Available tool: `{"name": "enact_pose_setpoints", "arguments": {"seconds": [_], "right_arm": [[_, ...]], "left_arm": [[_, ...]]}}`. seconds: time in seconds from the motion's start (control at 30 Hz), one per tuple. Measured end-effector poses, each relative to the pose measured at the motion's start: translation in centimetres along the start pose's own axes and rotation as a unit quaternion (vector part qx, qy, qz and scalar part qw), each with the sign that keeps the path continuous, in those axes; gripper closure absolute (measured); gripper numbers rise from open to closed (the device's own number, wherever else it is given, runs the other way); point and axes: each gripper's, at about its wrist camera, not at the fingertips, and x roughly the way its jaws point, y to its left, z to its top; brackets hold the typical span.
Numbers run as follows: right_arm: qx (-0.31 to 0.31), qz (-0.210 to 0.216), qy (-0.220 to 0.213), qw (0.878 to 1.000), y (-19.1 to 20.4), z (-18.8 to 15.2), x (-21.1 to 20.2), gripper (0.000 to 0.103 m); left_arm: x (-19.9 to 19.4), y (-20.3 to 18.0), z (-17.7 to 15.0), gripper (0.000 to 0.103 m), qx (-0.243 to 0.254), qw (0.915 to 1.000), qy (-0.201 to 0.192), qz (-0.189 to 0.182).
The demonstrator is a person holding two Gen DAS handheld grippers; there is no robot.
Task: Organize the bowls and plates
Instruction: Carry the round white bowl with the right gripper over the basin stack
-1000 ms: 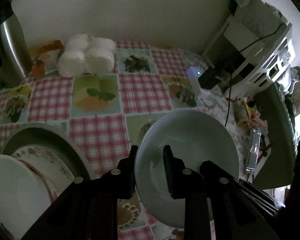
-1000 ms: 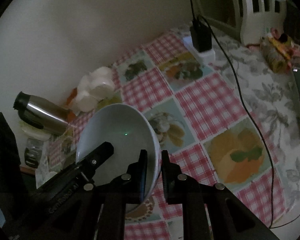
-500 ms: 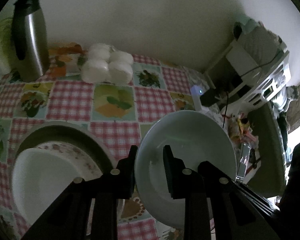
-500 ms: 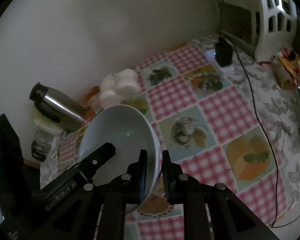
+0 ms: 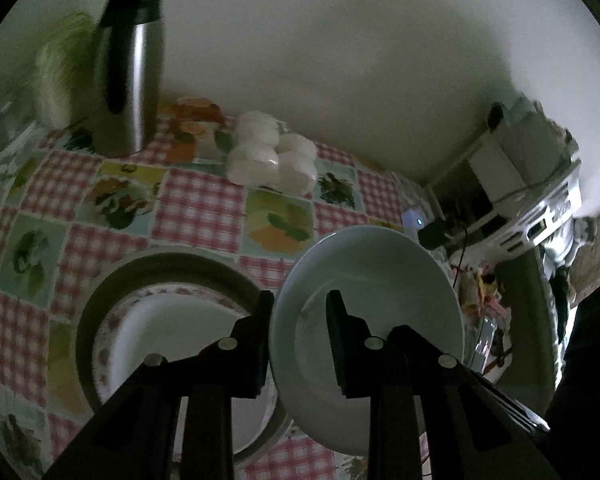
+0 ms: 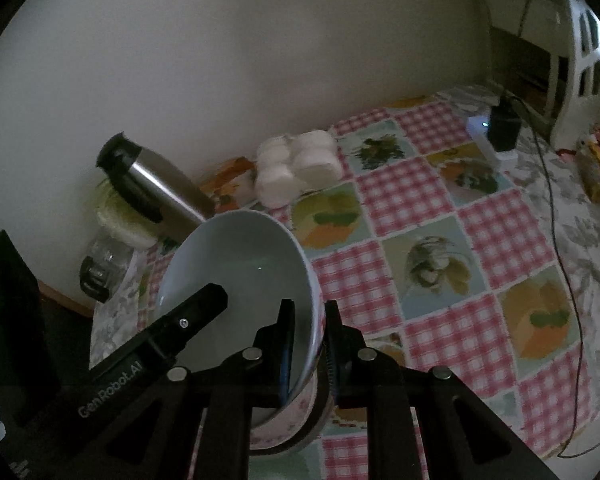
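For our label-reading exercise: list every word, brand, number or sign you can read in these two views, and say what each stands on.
"GenRobot.AI": white lettering on the black body of the left gripper, seen in the right wrist view beside the pale bowl.
Phone screen by the table's edge: too blurred to read.
Snack packet: print too small to read.
Steel flask and tablecloth: pictures only, no text.

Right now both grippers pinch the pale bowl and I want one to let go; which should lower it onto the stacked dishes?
Probably the left gripper: it grips the pale bowl at the rim beside the stacked dishes. The right gripper holds the far rim.
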Motion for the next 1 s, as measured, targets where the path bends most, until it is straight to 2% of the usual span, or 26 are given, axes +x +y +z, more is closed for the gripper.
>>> {"name": "enact_pose_setpoints", "arguments": {"seconds": [0.43, 1.0], "right_arm": [[-0.07, -0.002, 0.024, 0.997, 6.5, -2.2, 1.9, 0.086], [-0.111, -0.012, 0.034, 0.993, 10.7, -3.8, 3.3, 0.085]], "left_arm": [[-2.7, 6.7, -1.5, 0.075, -0.068, 0.9975, -0.017, 0.01], [-4.2, 10.6, -2.2, 0.075, -0.109, 0.9936, -0.026, 0.012]]}}
